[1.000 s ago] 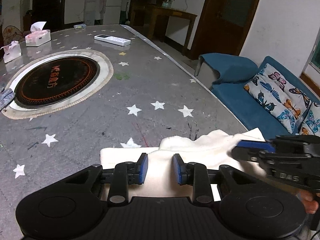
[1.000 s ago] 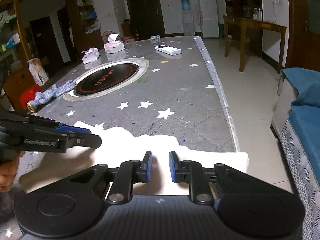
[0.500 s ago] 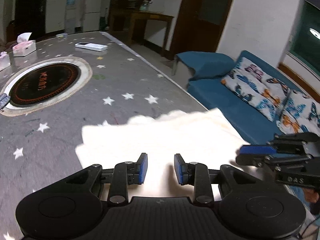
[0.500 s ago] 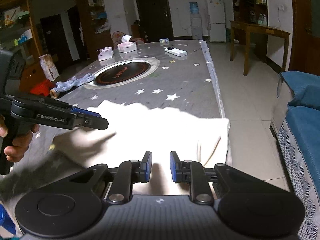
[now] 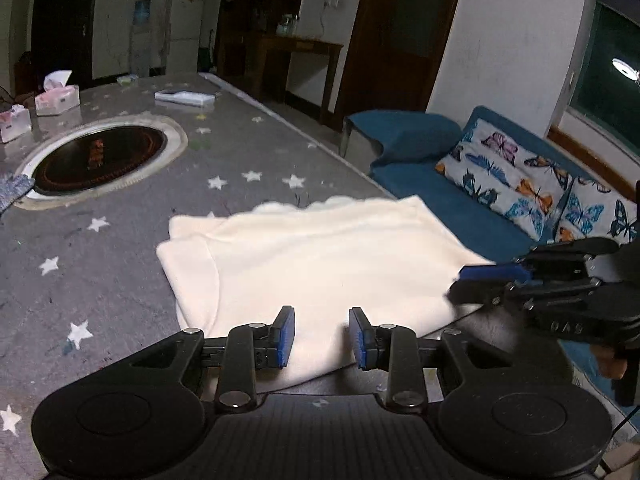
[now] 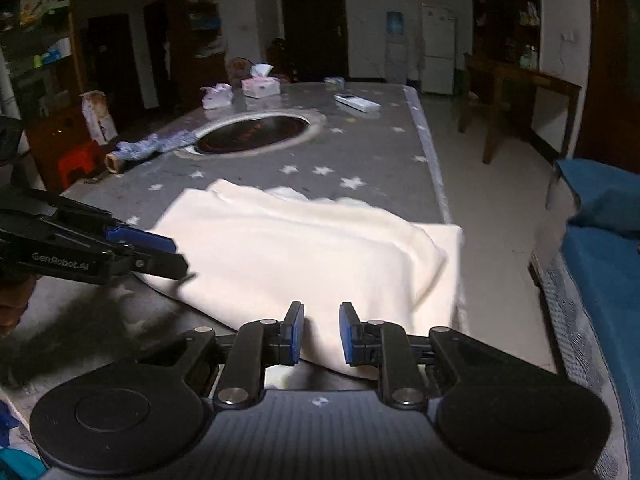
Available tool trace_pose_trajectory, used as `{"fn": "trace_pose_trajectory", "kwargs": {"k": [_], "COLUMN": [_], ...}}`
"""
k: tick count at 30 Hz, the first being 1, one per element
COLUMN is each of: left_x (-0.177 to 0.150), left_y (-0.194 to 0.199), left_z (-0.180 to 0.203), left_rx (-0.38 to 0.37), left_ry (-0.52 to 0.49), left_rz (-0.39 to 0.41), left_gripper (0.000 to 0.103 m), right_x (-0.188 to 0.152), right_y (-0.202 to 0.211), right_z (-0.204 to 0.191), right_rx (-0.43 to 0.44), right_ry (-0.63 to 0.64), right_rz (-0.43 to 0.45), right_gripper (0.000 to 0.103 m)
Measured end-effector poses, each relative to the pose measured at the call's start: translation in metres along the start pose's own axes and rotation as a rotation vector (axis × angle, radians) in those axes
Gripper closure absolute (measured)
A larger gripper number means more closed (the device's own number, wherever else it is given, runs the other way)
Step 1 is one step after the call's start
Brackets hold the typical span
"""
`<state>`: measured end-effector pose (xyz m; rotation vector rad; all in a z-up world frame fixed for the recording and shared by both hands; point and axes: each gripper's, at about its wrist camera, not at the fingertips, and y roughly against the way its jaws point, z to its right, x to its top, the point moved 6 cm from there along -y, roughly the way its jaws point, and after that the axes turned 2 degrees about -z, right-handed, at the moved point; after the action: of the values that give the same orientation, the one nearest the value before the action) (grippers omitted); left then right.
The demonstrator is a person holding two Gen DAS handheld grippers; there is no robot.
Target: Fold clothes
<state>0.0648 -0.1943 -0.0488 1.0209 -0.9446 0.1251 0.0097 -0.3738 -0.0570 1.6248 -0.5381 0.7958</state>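
A cream garment (image 5: 320, 264) lies folded on the star-patterned surface (image 5: 120, 280), nearer the viewer than the round inset cooktop (image 5: 100, 158). The left gripper (image 5: 322, 336) and right gripper (image 6: 321, 332) hover at the garment's near edge, jaws parted, gripping nothing.

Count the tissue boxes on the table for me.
2. One tissue box stands at the table's far end; the second tissue box sits just left of it, nearer the hotplate ring. Others could be out of frame.
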Motion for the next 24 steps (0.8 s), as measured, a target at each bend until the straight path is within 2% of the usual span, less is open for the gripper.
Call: {"fn": "trace_pose_trajectory", "kwargs": {"k": [4,7,14,18,24], "left_x": [-0.008,-0.009,-0.010,-0.010,-0.010], "left_y": [-0.008,-0.005,-0.004,-0.003,0.001], "left_z": [-0.009,-0.010,-0.008,-0.004,0.002], "left_rx": [0.028,0.023,0.035,0.049,0.072], "left_ry": [0.014,0.028,0.034,0.027,0.013], "left_rz": [-0.030,-0.025,-0.024,-0.027,-0.025], "left_gripper": [0.070,0.069,0.065,0.060,0.053], "right_x": [-0.003,-0.005,-0.002,-0.010,-0.004], "right_y": [-0.010,-0.010,0.004,-0.003,0.005], "right_z": [-0.010,-0.011,0.009,0.018,0.008], "right_rx": [0.022,0.019,-0.030,-0.040,-0.021], "right_ry": [0.004,0.003,-0.065,-0.104,-0.093], "right_rz": [-0.013,-0.012,0.025,-0.009,0.019], "right_gripper": [0.081,0.081,0.080,0.080,0.073]}}
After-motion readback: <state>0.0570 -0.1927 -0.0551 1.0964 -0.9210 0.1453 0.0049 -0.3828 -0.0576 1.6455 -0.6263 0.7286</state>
